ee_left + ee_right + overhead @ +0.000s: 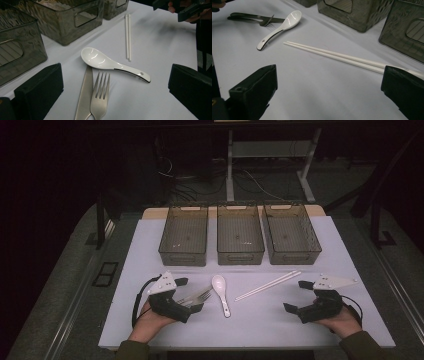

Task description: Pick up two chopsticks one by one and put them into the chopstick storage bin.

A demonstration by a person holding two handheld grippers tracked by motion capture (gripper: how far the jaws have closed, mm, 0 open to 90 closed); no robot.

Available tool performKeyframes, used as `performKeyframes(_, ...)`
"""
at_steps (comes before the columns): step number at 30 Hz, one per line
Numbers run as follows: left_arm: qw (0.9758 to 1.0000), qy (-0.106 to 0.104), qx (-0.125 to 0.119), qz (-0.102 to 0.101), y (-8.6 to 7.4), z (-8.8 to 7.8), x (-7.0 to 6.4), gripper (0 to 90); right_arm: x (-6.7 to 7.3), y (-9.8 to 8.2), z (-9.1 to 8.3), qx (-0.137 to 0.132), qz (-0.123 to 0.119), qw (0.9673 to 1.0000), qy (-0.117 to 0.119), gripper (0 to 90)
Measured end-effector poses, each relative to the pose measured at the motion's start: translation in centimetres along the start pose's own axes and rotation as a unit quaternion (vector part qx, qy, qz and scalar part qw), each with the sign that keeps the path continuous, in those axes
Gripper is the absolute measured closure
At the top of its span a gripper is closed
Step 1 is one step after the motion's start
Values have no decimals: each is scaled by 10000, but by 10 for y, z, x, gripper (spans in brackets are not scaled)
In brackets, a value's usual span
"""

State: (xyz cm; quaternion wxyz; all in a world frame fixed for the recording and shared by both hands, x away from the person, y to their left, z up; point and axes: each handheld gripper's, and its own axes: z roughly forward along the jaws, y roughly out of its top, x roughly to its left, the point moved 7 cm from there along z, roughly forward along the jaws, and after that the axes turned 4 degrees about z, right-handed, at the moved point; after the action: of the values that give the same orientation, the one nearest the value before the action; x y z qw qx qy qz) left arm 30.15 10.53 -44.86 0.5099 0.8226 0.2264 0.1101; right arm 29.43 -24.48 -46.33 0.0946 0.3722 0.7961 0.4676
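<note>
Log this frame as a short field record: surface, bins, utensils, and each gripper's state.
surface: white table
bins: three clear bins in a row at the far side
utensils: knife and fork side by side; white spoon just past their tips; white chopsticks as a pair
left gripper: open, holds nothing, aimed at knife and fork
right gripper: open, holds nothing, beside chopsticks

Dark room, white-legged desk (270,150) behind.
</note>
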Motion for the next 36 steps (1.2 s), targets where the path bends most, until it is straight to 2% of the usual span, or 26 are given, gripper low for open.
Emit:
performKeyframes(8, 10000, -33, 67, 43, -1, 2, -3, 0, 0, 1, -1, -1, -12, 10000, 20, 6)
performKeyframes(14, 10000, -28, 68, 65, -1, 2, -3, 0, -3, 4, -2, 58, 34, 10000, -63, 7)
performKeyframes(17, 10000, -26, 71, 64, -1, 1, -4, 0, -4, 7, -2, 97, 3, 9999, -79, 48)
performKeyframes(23, 9999, -56, 66, 66, -1, 1, -4, 0, -8, 15, -1, 168, -1, 9996, -218, 71)
performKeyframes(25, 9999, -56, 73, 62, -1, 1, -3, 0, -10, 19, 0, 198, -11, 9996, -199, 166)
performKeyframes(27, 10000, -53, 65, 50, -1, 1, -3, 0, -13, 21, 1, 202, 34, 9995, -230, 172)
performKeyframes(32, 9999, -50, 73, 71, -1, 1, -4, 0, -21, 24, 4, 310, 98, 9989, -334, 251)
performKeyframes(34, 9999, -50, 64, 63, -1, 1, -4, 0, -24, 24, 5, 344, 115, 9988, -314, 326)
performKeyframes(36, 9999, -51, 66, 58, -1, 1, -4, 0, -27, 25, 6, 389, 140, 9985, -345, 354)
